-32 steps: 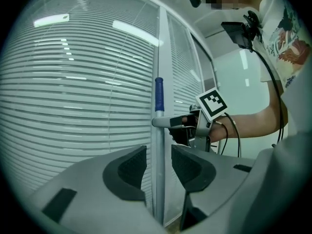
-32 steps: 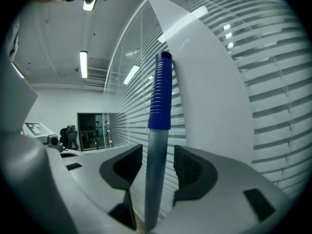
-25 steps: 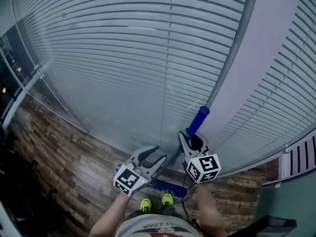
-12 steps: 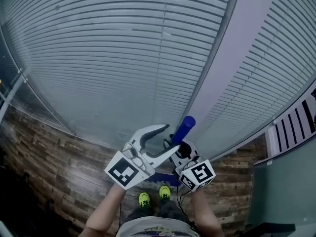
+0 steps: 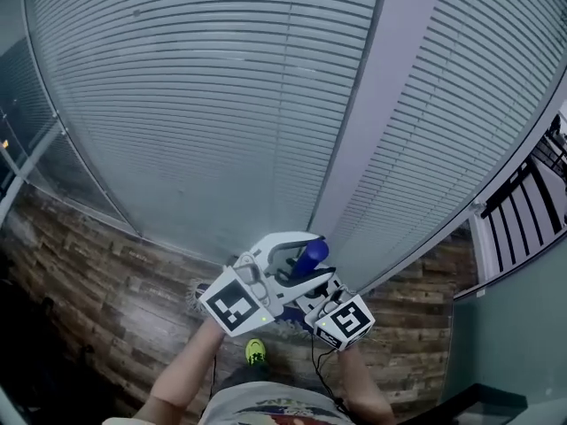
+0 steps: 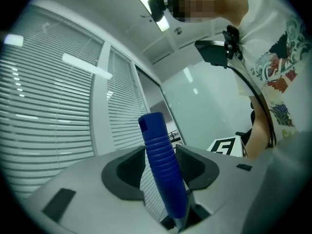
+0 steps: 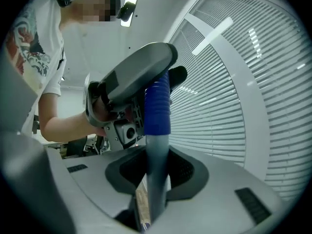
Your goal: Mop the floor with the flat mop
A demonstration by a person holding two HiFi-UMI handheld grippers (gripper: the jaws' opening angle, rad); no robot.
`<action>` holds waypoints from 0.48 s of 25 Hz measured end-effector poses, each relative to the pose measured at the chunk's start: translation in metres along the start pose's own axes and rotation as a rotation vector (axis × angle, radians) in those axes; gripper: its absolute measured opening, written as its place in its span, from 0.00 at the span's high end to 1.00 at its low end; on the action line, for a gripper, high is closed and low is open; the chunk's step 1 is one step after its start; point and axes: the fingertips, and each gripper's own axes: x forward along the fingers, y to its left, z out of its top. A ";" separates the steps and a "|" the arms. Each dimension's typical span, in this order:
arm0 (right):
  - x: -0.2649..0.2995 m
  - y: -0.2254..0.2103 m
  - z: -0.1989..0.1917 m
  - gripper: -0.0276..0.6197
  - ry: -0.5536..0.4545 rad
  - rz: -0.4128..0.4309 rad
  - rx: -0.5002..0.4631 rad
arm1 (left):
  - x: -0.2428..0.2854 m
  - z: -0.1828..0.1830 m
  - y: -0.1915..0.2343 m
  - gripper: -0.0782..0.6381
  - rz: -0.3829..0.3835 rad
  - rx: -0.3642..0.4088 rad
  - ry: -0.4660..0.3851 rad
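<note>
- Mop pole point(image 7: 155, 145) stands upright near the person, before the far window blinds point(image 5: 177, 104).
- Left gripper point(image 6: 160, 150), jaws just opening, spreads wide around the blue grip point(image 6: 165, 184).
- Right gripper point(image 7: 156, 156), jaws just closing, clamps the pole below that grip.

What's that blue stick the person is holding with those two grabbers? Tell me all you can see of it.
It's the mop handle: a ribbed, blue, plastic-looking grip atop a smooth grey shaft, standing roughly upright. The left gripper's jaws, which have just been opening, stand apart around the grip. The right gripper's jaws, which have just been closing, clamp the shaft below.
</note>
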 end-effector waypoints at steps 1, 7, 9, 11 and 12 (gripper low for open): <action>-0.010 0.008 0.000 0.80 -0.005 0.008 0.002 | 0.002 0.004 -0.013 0.62 -0.012 0.002 0.000; -0.107 0.058 -0.013 0.79 -0.017 0.087 0.059 | 0.023 0.031 -0.126 0.72 -0.001 -0.114 -0.030; -0.132 0.074 -0.020 0.78 -0.042 0.098 0.131 | 0.027 0.038 -0.160 0.73 0.028 -0.118 -0.025; -0.154 0.089 -0.029 0.76 -0.039 0.096 0.162 | 0.030 0.041 -0.193 0.73 0.042 -0.109 0.010; -0.165 0.097 -0.033 0.76 -0.026 0.103 0.159 | 0.032 0.043 -0.209 0.73 0.047 -0.104 0.025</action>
